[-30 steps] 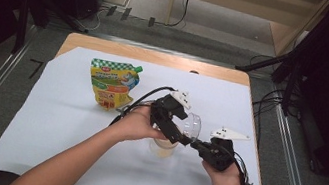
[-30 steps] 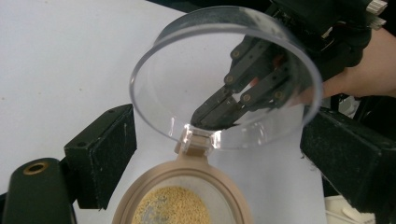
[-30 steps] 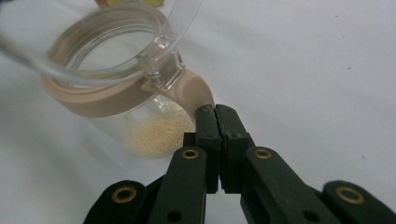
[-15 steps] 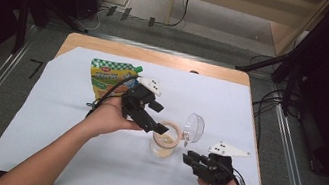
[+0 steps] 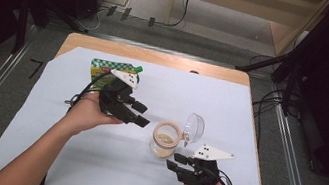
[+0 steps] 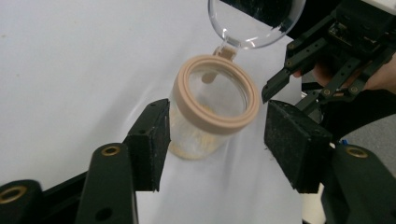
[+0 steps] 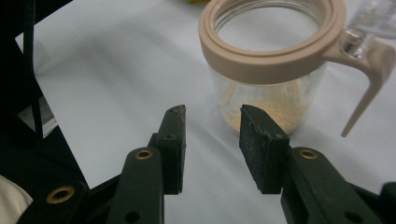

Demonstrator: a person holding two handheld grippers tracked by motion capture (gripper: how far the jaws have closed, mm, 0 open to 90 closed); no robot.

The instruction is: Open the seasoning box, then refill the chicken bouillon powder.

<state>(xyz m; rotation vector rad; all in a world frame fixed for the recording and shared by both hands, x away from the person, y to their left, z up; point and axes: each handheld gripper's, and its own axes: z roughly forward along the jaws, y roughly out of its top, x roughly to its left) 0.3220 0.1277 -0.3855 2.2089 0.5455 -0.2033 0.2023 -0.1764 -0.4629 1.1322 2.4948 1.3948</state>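
Note:
A clear jar (image 5: 164, 140) with a beige rim stands on the white sheet, with tan granules at its bottom. Its clear hinged lid (image 5: 194, 126) is flipped open to the right. My left gripper (image 5: 143, 115) hovers just left of the jar. In the left gripper view the jar (image 6: 212, 107) sits ahead between the pads without touching them, and the gripper (image 6: 217, 144) has just been closing. My right gripper (image 5: 173, 162) is below the jar near the front edge. Its jaws (image 7: 212, 135) have just been opening, nothing is between them, and the jar (image 7: 266, 70) is just beyond.
A green and yellow pouch (image 5: 105, 68) lies flat on the white sheet (image 5: 231, 104) behind my left hand. The wooden table edge (image 5: 158, 57) runs along the far side. Cables (image 5: 272, 103) trail off the table's right.
Both grippers have drawn away from the jar: the left one moved left, the right one back toward the near edge. The left jaws narrowed and the right jaws parted.

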